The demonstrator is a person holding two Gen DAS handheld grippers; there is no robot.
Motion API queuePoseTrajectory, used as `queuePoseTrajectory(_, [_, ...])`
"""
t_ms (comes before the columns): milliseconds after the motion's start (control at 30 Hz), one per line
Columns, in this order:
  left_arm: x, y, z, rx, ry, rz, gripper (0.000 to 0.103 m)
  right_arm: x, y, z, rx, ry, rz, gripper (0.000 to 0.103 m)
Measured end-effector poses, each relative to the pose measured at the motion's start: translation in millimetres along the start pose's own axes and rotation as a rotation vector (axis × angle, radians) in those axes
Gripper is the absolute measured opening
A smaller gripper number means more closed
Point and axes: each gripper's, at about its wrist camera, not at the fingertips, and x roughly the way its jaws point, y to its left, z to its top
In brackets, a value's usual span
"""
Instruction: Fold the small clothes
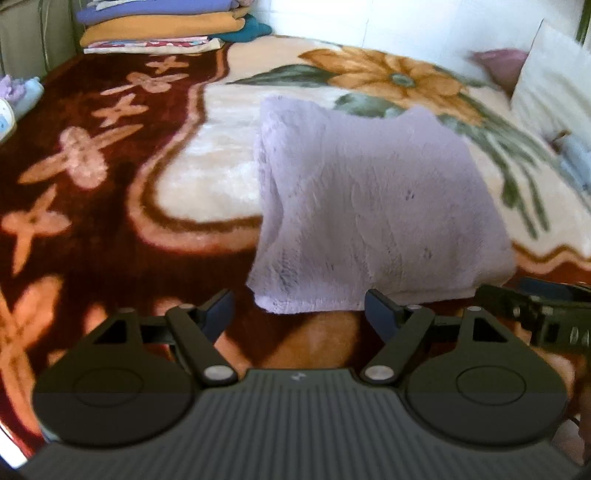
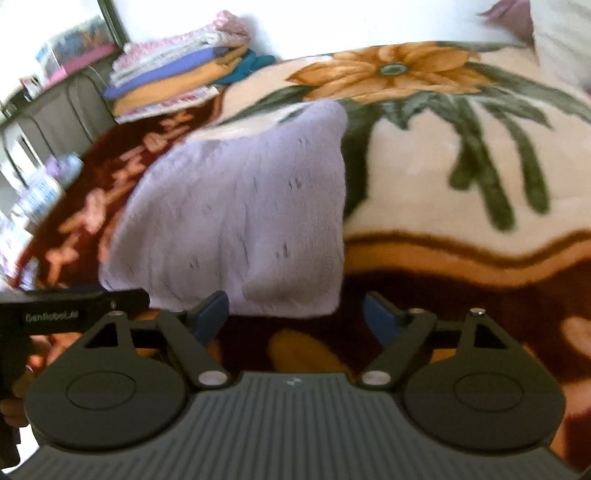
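Folded lilac garment (image 1: 373, 206) lies on floral blanket (image 1: 110, 184); left gripper (image 1: 299, 310) and right gripper (image 2: 295, 312) jaws released, empty.

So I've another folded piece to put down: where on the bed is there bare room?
Free: the cream blanket right of the folded lilac garment, and the dark red stretch on its left, up to the stack of folded clothes. Crowded: the left edge with small items and the far right by the pillow.

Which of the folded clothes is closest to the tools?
The fluffy lilac cloth, lying alone on the blanket right in front of both tools. The orange, blue and other folded pieces sit stacked far back by the wall.
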Motion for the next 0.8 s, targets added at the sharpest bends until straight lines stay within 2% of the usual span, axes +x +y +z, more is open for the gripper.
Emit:
queuePoseTrajectory(100, [15.6, -7.7, -4.9, -0.008, 0.037, 0.052, 0.080, 10.5, 5.6, -11.7, -0.029, 0.030, -0.016, 0.093])
queuePoseTrajectory(167, [16.8, -14.2, -8.1, 0.014, 0.007, 0.087, 0.082, 18.4, 7.5, -18.4, -0.021, 0.058, -0.019, 0.094])
queuePoseTrajectory(300, [19.7, -22.1, -13.3, 0.025, -0.008, 0.123, 0.087, 26.3, 10.2, -21.2, -0.035, 0.058, -0.020, 0.100])
queuePoseTrajectory(467, [19.5, -22.1, -14.3, 0.004, -0.018, 0.127, 0.088, 28.6, 8.7, -19.0, -0.035, 0.068, -0.015, 0.101])
queuePoseTrajectory(800, [20.5, -24.6, -15.0, 0.022, -0.012, 0.131, 0.090, 31.6, 15.0, -17.2, -0.058, 0.084, -0.030, 0.101])
